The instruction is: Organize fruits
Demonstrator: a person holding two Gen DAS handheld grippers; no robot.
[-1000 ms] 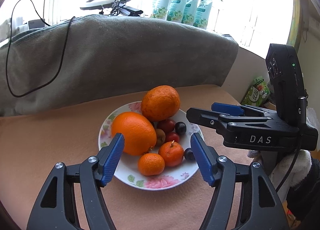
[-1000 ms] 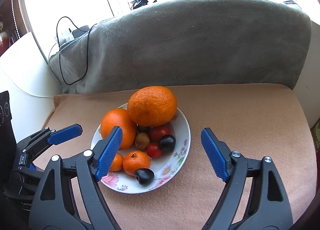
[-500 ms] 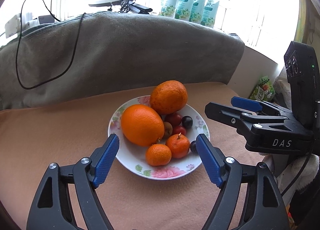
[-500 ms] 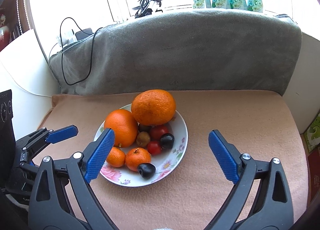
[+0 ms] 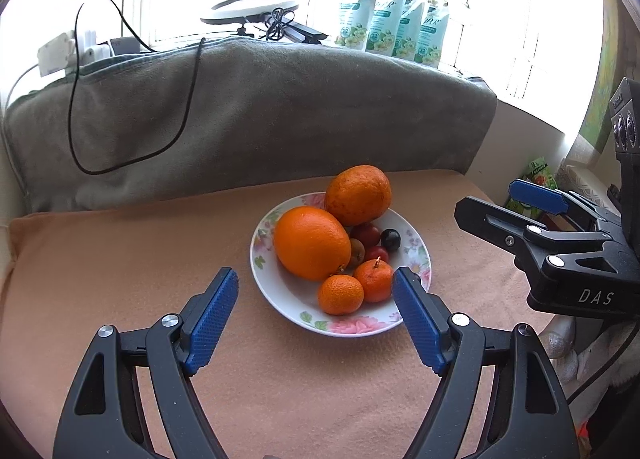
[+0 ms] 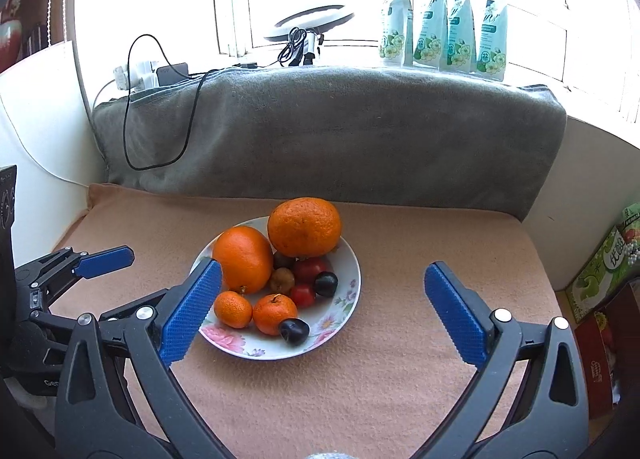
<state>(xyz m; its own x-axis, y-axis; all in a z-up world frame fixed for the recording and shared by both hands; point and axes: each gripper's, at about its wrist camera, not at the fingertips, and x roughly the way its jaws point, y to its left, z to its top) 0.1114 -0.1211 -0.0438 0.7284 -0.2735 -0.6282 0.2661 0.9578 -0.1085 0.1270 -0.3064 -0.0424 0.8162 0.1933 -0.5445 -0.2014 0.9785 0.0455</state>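
On the left, the left gripper (image 5: 316, 319) hovers with its blue-padded jaws spread and empty, near the rim of a white floral ceramic plate (image 6: 344, 307) on the peach-coloured cloth (image 6: 400, 399). The plate holds two large oranges (image 6: 242, 259), small tangerines (image 6: 233, 309), red tomatoes and dark plums. To its right, the right gripper (image 6: 320, 313) is opening wide, holding nothing.
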